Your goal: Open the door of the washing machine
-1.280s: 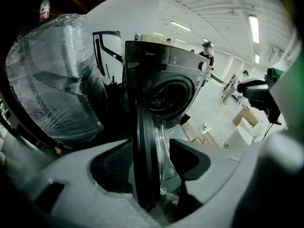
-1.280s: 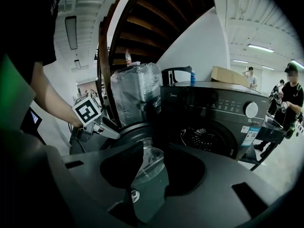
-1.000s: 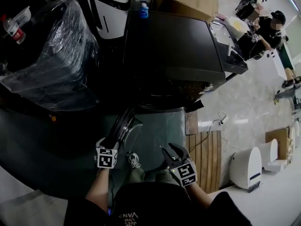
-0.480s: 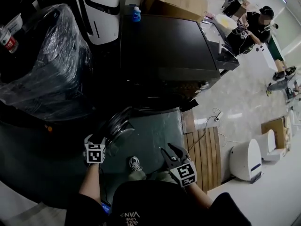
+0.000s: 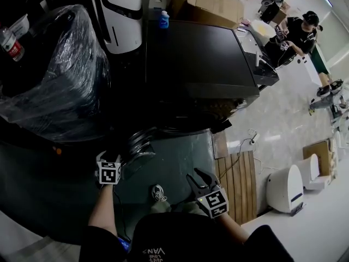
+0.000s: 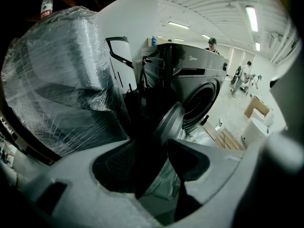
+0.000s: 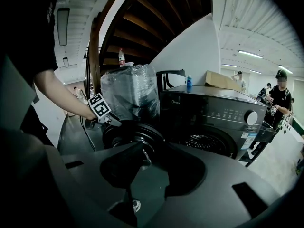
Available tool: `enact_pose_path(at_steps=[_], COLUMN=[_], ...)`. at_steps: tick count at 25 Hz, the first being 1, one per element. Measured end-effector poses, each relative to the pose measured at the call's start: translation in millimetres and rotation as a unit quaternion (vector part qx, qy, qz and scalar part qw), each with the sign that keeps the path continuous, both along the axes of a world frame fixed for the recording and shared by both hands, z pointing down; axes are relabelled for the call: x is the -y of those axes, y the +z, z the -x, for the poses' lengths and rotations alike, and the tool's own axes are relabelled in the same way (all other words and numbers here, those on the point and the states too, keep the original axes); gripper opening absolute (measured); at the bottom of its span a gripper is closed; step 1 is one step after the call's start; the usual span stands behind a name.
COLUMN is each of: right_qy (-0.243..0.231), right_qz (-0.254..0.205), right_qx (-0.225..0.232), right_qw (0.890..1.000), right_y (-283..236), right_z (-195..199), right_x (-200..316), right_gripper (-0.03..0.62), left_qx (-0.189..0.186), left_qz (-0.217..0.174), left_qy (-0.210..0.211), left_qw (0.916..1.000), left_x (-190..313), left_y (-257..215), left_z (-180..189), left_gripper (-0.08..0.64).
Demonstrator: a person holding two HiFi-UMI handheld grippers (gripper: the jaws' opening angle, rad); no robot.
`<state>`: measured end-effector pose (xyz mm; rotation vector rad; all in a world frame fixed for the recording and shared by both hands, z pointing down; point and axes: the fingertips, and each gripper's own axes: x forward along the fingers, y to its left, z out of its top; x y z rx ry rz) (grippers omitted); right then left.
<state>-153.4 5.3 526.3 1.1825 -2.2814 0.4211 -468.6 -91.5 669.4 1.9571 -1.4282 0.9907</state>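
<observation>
Dark-grey washing machine point(image 5: 202, 53), 1 unit, stood at the far centre of the floor, its drum mouth facing near. Its round door point(image 5: 140, 142) hung out to the left, well clear of the opening. Left gripper point(image 5: 123, 156): jaws clamped on the door's rim. Right gripper point(image 5: 196, 174): near right, jaws apart, nothing between them. Plastic-wrapped appliance point(image 5: 54, 75) stood at left; wooden pallet point(image 5: 240, 184) lay at right.
</observation>
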Motion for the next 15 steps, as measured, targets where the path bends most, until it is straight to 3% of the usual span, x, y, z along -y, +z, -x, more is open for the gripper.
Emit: enact_pose_path(at_steps=[10,15], right_qy=[-0.013,-0.031], right_qz=[-0.001,-0.013], right_qx=[-0.001,0.01], right_qw=[1.0,0.999], right_y=[-5,-12], right_z=[0,-6], right_x=[0,5], right_gripper=[0.144,0.143], left_qx=[-0.007,-0.007], left_qz=[-0.008,-0.039], left_qy=[-0.026,-0.038], left_qw=[0.9996,0.9985], left_x=[5,1], left_y=[-8,-32], left_z=[4,-5], left_gripper=[0.225,0.225])
